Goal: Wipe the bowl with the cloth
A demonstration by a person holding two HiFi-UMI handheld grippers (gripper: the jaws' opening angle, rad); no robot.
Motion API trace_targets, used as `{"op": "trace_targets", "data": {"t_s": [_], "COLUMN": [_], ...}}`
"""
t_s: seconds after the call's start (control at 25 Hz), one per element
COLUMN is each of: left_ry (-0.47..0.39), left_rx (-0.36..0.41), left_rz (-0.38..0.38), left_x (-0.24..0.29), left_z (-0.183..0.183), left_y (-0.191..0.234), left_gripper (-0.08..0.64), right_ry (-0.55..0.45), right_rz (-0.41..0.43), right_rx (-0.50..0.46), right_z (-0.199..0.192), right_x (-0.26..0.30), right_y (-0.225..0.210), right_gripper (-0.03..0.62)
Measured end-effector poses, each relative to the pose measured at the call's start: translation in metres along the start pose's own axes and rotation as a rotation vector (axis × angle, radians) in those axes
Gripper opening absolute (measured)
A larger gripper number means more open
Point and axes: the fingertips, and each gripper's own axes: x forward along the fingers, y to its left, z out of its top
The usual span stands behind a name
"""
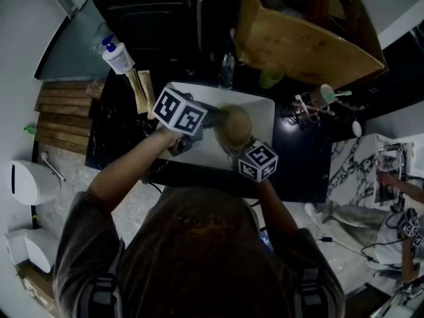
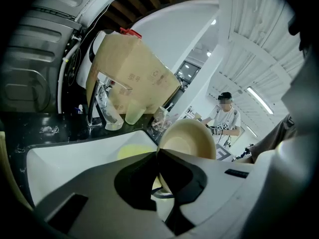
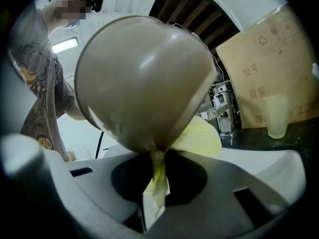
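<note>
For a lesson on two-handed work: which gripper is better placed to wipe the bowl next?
Probably right. The right gripper is shut on the yellow cloth against the bowl; the left gripper only clamps the bowl's rim.

The person is wearing a dark brown short-sleeved shirt (image 1: 199, 237) and grey shoulder straps (image 1: 105, 293). The left gripper (image 2: 158, 158) and right gripper (image 3: 152, 208) are showing pale grey shells with black hollows, each carrying a black-and-white marker cube (image 1: 179, 110).

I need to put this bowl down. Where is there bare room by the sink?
The sink floor right of the bowl is bare; so is the black counter in front of the cups. Behind the sink, by the cardboard box, it is crowded.
</note>
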Motion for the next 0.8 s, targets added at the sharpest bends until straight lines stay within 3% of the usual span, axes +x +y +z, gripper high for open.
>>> {"op": "trace_targets", "data": {"t_s": [0.2, 0.44, 0.6, 0.8], "left_ry": [0.000, 0.034, 0.033, 0.008], "left_rx": [0.000, 0.017, 0.000, -0.033], "left_rz": [0.018, 0.104, 0.182, 0.259], "left_x": [-0.011, -0.022, -0.025, -0.022], "left_z": [-0.001, -0.018, -0.029, -0.037], "left_y": [0.009, 0.033, 0.055, 0.079], "left_gripper": [0.011, 0.011, 0.011, 0.011], "right_ry": [0.018, 0.013, 0.015, 0.057], "right_rz": [-0.048, -0.113, -0.087, 0.004], "right_rx": [0.006, 0.012, -0.005, -0.016], "right_z": [-0.003, 0.008, 0.024, 0.045], "right_x": [-0.016, -0.051, -0.069, -0.071], "right_y": [-0.016, -0.039, -0.029, 0.010], "right_gripper": [0.036, 0.035, 0.037, 0.037]}}
